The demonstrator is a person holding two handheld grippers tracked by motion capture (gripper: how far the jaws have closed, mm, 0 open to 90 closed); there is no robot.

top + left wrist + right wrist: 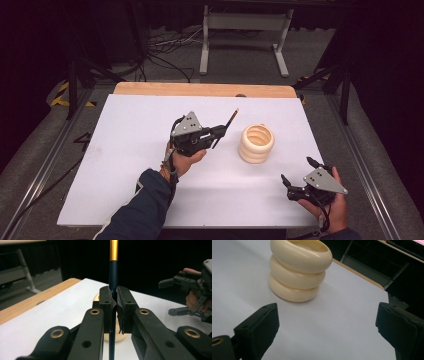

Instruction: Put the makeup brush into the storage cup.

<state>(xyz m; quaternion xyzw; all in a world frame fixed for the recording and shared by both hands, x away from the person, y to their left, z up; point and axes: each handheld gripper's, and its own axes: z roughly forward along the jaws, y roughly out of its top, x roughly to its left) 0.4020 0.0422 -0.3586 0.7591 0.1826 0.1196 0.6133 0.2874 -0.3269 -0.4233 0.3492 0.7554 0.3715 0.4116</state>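
Cream ribbed holder (256, 144) on the white board (125, 165), with a dark pen (229, 121) gripped just to its left.

The left gripper view shows what the high view cannot: the left gripper (113, 296) has its black jaws pinched tight on the pen's slim navy barrel (113, 277), which runs upright between the pads and ends in a gold metal band, with the holder partly hidden behind the jaws. The high view places that gripper (221, 131) above the board, the pen slanting up towards the holder's rim. The right gripper view brings out the holder's (299, 270) form: three smooth, glossy stacked rings, hollow on top. The right gripper (327, 327) stands wide apart, holding nothing, low above the board near its front right corner (296, 175).
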